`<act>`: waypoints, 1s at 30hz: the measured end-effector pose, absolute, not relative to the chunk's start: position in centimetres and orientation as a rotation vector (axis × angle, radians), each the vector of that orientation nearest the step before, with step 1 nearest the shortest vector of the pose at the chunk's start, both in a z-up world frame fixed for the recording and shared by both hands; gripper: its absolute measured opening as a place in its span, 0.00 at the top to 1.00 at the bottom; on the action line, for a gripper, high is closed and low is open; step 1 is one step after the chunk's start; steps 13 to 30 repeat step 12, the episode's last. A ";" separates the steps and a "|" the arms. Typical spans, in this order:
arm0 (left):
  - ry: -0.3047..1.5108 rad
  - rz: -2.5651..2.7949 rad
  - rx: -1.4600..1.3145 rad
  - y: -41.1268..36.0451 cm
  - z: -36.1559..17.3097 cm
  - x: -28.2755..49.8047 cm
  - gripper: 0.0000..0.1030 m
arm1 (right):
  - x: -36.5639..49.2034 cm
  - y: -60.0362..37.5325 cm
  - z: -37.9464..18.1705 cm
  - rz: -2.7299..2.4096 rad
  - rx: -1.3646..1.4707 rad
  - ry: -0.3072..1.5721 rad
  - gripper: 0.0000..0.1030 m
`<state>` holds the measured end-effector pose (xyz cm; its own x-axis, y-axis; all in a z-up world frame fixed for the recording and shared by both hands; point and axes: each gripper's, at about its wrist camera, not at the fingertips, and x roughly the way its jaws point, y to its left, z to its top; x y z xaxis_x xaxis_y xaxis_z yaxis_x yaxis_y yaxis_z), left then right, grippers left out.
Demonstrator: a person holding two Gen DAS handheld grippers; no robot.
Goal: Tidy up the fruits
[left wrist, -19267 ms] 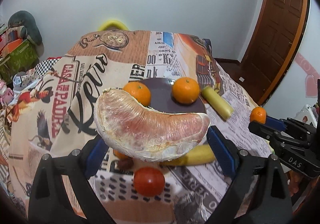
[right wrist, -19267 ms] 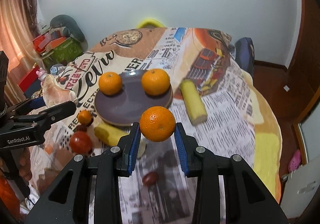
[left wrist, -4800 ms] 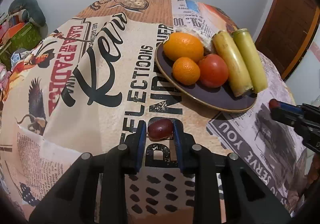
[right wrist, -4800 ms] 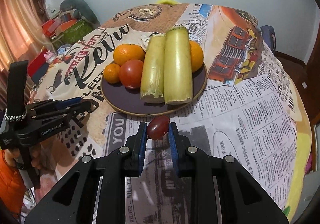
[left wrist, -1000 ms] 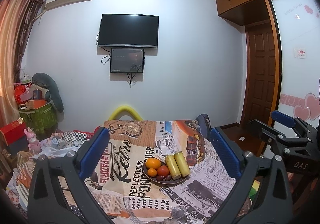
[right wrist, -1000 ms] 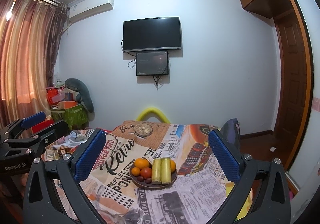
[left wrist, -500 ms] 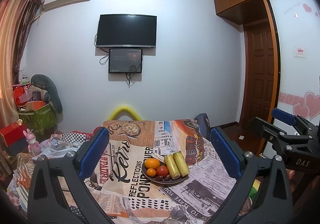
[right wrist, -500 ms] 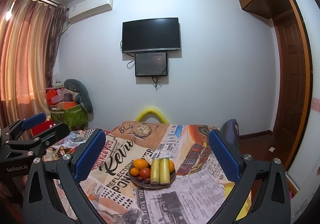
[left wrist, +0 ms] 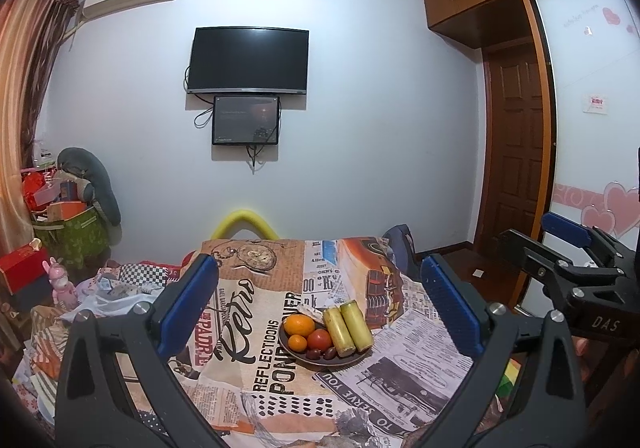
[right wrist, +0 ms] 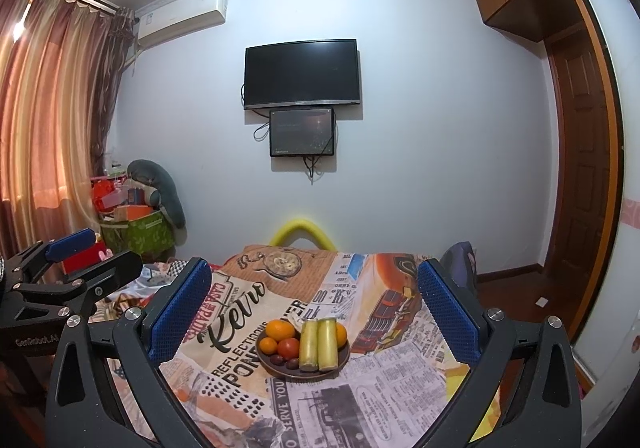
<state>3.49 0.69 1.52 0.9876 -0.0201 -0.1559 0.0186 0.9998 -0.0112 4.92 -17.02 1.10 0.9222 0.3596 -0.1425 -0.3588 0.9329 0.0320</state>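
The fruits sit together on a dark plate [right wrist: 280,371] near the middle of the worktop [right wrist: 400,368], which is draped in a newspaper-print cloth. On the plate are 2 pale yellow-green cane sections [right wrist: 319,342] lying side by side, a large orange [right wrist: 280,329], a smaller orange [right wrist: 267,346], a tomato [right wrist: 289,348] and a few small dark fruits [right wrist: 282,360] at the near rim; another orange [right wrist: 341,334] peeks from behind the canes.

Both grippers hang well back and above the worktop. The left gripper [left wrist: 316,300] is spread wide and empty, and the right gripper [right wrist: 314,302] is likewise released with nothing between its blue pads.

Judging by looks, the tomato and the dark fruits are soft and would bruise under a hard squeeze; take them lightly across the widest part. The oranges are firm but round and may roll. The canes look stiff and heavier, best gripped mid-length.

The plate lies well inside the worktop edges, with open cloth all around it. The task looks essentially finished.
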 end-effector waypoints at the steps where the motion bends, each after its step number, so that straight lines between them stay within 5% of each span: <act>1: 0.157 -0.021 -0.009 0.7 1.5 3.5 0.01 | 4.9 -17.0 1.1 0.369 0.005 0.148 0.00; 30: 0.163 -0.031 -0.013 0.7 1.6 3.5 0.01 | 4.9 -16.9 1.0 0.368 0.003 0.148 0.00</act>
